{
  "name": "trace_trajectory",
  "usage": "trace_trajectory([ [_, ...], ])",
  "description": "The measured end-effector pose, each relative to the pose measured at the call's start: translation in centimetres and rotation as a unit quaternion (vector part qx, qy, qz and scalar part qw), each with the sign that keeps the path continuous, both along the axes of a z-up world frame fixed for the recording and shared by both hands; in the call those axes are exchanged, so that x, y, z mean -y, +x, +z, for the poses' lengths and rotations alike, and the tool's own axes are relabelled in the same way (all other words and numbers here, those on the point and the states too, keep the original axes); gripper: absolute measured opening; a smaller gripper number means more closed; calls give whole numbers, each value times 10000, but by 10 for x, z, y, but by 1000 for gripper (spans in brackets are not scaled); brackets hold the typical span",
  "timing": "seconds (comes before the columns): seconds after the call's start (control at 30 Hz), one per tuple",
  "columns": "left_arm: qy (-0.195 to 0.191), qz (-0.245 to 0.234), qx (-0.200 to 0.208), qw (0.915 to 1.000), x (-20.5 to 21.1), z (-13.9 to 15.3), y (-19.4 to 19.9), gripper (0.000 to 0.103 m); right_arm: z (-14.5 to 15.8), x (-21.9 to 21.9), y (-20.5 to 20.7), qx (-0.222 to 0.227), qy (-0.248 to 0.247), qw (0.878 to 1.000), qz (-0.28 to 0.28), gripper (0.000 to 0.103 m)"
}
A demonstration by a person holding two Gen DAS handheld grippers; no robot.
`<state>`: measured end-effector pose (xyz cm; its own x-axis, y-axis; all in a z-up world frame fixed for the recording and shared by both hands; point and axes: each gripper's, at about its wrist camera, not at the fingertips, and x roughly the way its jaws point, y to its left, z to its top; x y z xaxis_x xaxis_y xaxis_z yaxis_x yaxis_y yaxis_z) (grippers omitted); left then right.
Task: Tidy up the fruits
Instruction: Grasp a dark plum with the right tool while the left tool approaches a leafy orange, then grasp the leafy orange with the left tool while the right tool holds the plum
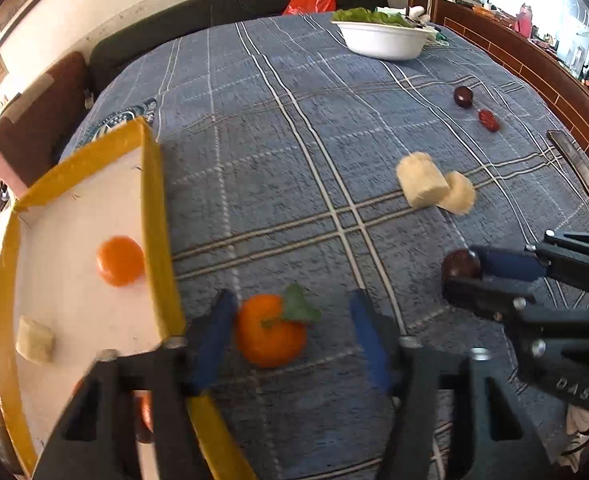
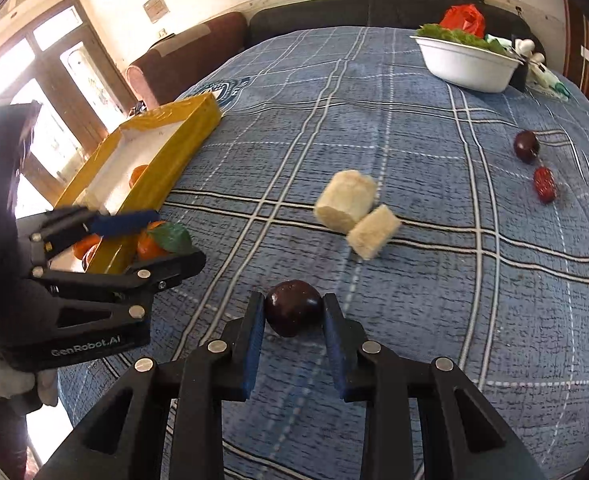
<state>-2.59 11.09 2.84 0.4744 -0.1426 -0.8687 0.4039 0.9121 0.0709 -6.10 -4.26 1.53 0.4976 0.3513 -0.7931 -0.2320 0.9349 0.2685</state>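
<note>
My left gripper [image 1: 290,312] is open around an orange with a green leaf [image 1: 270,336] on the blue plaid cloth, beside the yellow-rimmed box [image 1: 154,216]. The box holds another orange [image 1: 119,261] and a pale banana piece [image 1: 35,339]. My right gripper [image 2: 293,312] has its blue pads on both sides of a dark plum [image 2: 293,307] resting on the cloth. Two pale banana pieces [image 2: 345,200] [image 2: 373,231] lie mid-table. Another dark plum [image 2: 526,146] and a red date [image 2: 544,184] lie at the far right.
A white bowl of green leaves [image 2: 468,66] stands at the far edge, with a red bag [image 2: 464,18] on the dark sofa behind. A wooden cabinet [image 1: 534,64] runs along the right. The left gripper shows in the right wrist view [image 2: 166,240].
</note>
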Motion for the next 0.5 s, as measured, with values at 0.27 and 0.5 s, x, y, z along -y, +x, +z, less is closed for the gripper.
trace_trajectory([
  [0.27, -706, -190, 23, 9973, 3, 10, -19, 65, 0, 16, -3, -3, 102, 9999, -81, 32],
  [0.5, -515, -254, -40, 9983, 15, -5, -17, 66, -1, 17, -1, 29, 114, 9999, -91, 32],
])
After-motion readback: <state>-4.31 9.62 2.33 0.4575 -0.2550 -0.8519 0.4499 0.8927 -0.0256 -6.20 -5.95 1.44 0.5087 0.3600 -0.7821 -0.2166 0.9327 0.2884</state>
